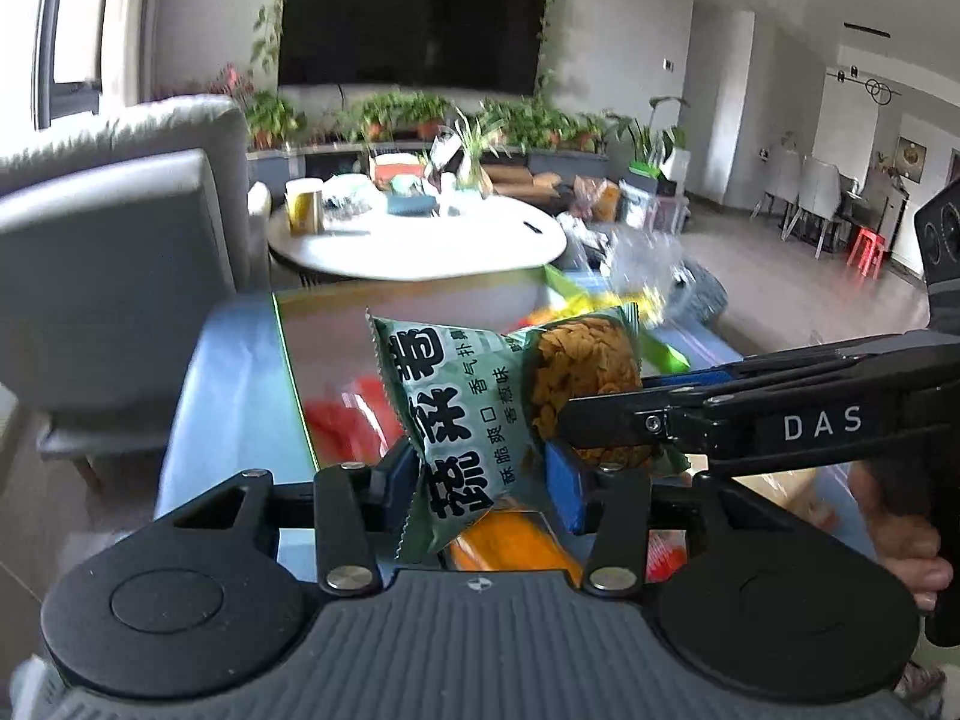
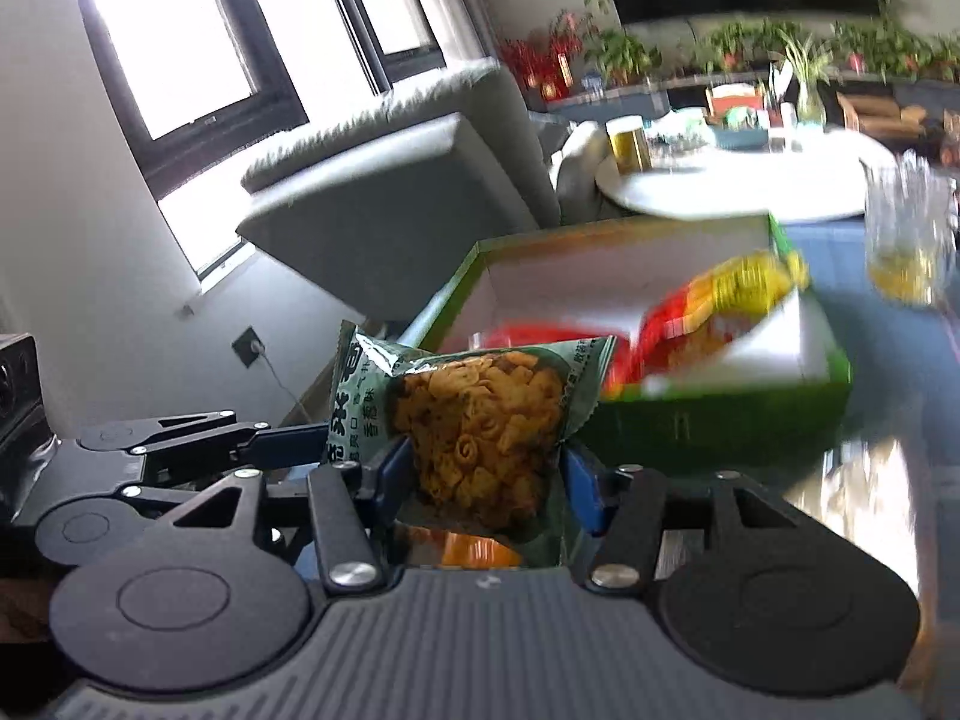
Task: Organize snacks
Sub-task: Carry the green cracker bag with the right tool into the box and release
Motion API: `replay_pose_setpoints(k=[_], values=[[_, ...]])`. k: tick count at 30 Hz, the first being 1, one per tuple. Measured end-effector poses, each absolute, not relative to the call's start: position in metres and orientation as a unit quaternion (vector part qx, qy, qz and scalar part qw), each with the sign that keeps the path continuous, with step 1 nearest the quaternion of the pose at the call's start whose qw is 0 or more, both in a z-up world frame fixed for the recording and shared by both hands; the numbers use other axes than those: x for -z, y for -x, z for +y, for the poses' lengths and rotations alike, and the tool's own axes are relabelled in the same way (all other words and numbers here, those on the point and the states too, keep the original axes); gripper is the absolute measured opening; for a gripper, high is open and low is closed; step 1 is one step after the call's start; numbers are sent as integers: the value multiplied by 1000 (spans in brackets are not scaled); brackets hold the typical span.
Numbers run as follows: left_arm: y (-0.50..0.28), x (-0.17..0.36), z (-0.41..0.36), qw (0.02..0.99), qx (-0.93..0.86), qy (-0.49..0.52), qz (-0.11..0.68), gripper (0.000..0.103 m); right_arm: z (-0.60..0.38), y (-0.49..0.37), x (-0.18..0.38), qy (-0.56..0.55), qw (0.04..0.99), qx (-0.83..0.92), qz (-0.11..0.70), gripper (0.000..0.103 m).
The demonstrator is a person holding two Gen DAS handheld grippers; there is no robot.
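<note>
A green snack bag (image 1: pixel 468 414) with a window of orange crisps hangs in the air between both grippers. My left gripper (image 1: pixel 480 480) is shut on its printed end. My right gripper (image 2: pixel 474 474) is shut on the crisp-window end (image 2: pixel 480 438); its arm (image 1: pixel 750 414) comes in from the right in the left wrist view. The left gripper's arm (image 2: pixel 198 438) shows at the left in the right wrist view. Beyond the bag stands a green-rimmed white box (image 2: pixel 708 402) holding red and yellow snack bags (image 2: pixel 720 294). An orange packet (image 1: pixel 516 543) lies below the held bag.
The box sits on a blue-topped table (image 1: pixel 228 396). A clear glass (image 2: pixel 909 228) stands right of the box. A grey armchair (image 1: pixel 114 264) is at the left. A round white coffee table (image 1: pixel 420 240) with cups and clutter stands behind, below a wall TV.
</note>
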State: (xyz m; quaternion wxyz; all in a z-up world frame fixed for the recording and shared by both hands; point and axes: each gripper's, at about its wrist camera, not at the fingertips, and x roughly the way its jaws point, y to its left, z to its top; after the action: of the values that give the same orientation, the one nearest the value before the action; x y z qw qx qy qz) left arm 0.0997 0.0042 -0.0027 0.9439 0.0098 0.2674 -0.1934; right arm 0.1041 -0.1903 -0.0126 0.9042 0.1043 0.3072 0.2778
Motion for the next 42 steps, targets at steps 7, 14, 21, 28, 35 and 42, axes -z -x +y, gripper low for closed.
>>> replay_pose_setpoints(k=[7, 14, 21, 28, 35, 42], values=[[-150, 1, 14, 947, 183, 29, 263, 43, -193, -158, 12, -145, 892, -290, 314, 79], [-203, 4, 12, 951, 172, 15, 257, 43, -186, -200, 11, -137, 901, -277, 304, 79], [-243, 21, 16, 947, 156, 14, 282, 43, -179, -242, 28, -142, 894, -270, 328, 79], [-254, 30, 20, 949, 120, 8, 291, 56, -172, -256, 44, -146, 894, -250, 343, 79], [-235, 20, 25, 952, 120, 11, 282, 64, -193, -237, 31, -152, 899, -241, 333, 79], [-200, 9, 16, 951, 142, 15, 274, 67, -216, -185, 3, -103, 915, -236, 312, 79]])
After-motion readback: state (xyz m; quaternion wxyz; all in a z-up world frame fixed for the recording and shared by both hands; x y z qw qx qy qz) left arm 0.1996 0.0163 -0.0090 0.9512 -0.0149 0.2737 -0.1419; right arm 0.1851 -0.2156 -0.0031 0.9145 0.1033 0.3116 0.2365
